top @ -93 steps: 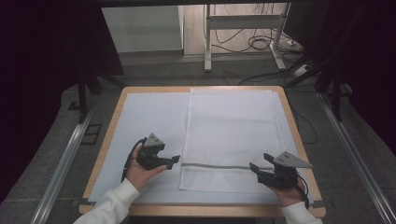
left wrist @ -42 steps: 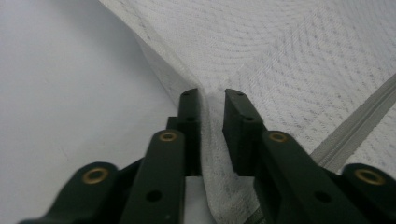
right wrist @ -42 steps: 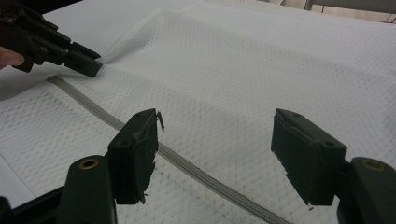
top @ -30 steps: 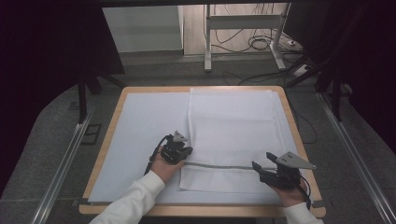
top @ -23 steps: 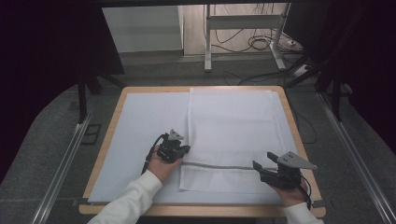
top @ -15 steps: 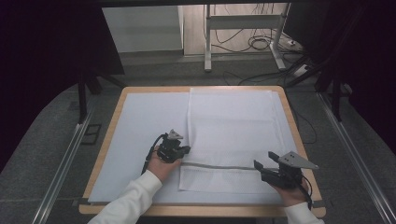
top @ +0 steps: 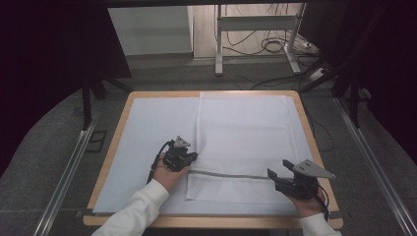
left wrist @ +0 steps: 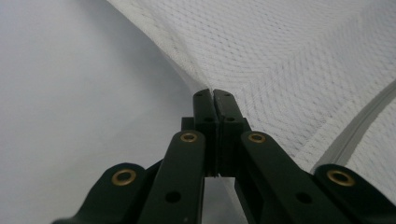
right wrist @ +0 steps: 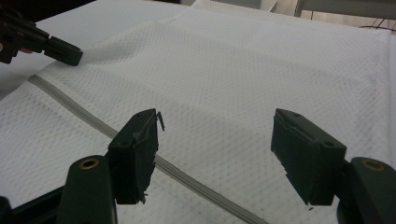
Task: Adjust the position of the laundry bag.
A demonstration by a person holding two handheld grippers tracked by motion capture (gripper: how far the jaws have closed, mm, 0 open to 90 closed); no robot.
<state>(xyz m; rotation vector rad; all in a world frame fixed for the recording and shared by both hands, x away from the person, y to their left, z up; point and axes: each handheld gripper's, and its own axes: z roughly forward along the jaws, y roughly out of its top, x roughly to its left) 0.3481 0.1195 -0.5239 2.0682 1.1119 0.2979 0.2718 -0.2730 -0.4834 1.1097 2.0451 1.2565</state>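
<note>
A white waffle-weave cloth with a grey stripe lies flat on the right half of the table. My left gripper is at the cloth's left edge, just above the stripe. In the left gripper view its jaws are pressed together at the tips, and the cloth's hem runs up into them, slightly lifted. My right gripper hovers near the stripe's right end. Its jaws stand wide apart over the cloth with nothing between them. The left gripper also appears far off in the right gripper view.
The cloth lies on a white sheet that covers a wooden-rimmed table. Beyond the table are a metal desk frame and cables on the floor. Metal rails run along both sides.
Since the earliest frame my left gripper has moved right and forward from the bare sheet to the cloth's left edge. Over the last second it has barely shifted. The right gripper stays put.
</note>
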